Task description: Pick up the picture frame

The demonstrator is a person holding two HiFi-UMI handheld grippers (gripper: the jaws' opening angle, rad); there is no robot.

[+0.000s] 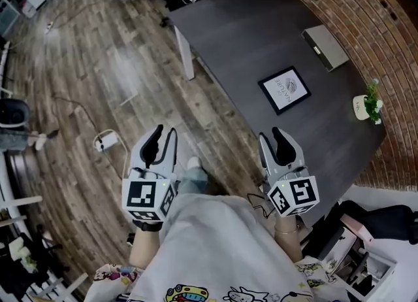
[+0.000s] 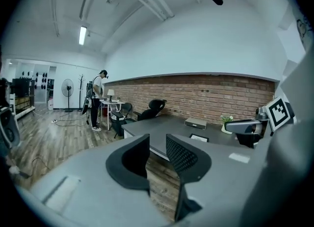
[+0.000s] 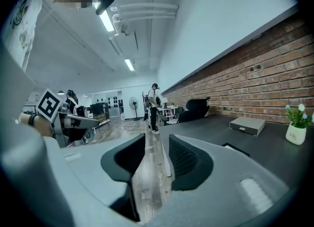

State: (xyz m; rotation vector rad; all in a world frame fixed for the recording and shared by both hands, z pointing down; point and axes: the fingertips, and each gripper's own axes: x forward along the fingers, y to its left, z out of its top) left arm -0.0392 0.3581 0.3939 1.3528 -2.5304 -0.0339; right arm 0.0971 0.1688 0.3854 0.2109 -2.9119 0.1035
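**A:** Which step is in hand?

**B:** The approach, it is judged; nothing is grasped yet. Low in the head view, the left gripper (image 1: 163, 138) and the right gripper (image 1: 271, 141) are held side by side over the wooden floor (image 1: 98, 78). In each gripper's own view the jaws are seen standing apart, with nothing between them.

**A:** And where is the picture frame found?

**B:** The picture frame (image 1: 285, 89) is seen lying flat on the dark table (image 1: 241, 39), right of centre in the head view. It is well apart from both grippers and is nearer the right one. Beyond it, a grey box (image 1: 325, 47) is set towards the upper right, and a small potted plant (image 1: 368, 106) stands at the right edge by the brick wall.

**A:** What is called for next?

**B:** The grippers need to be carried forward over the table edge, with the jaws left apart. Since the frame lies flat, its thin rim probably has to be caught from the side, so a low, level approach is advised.
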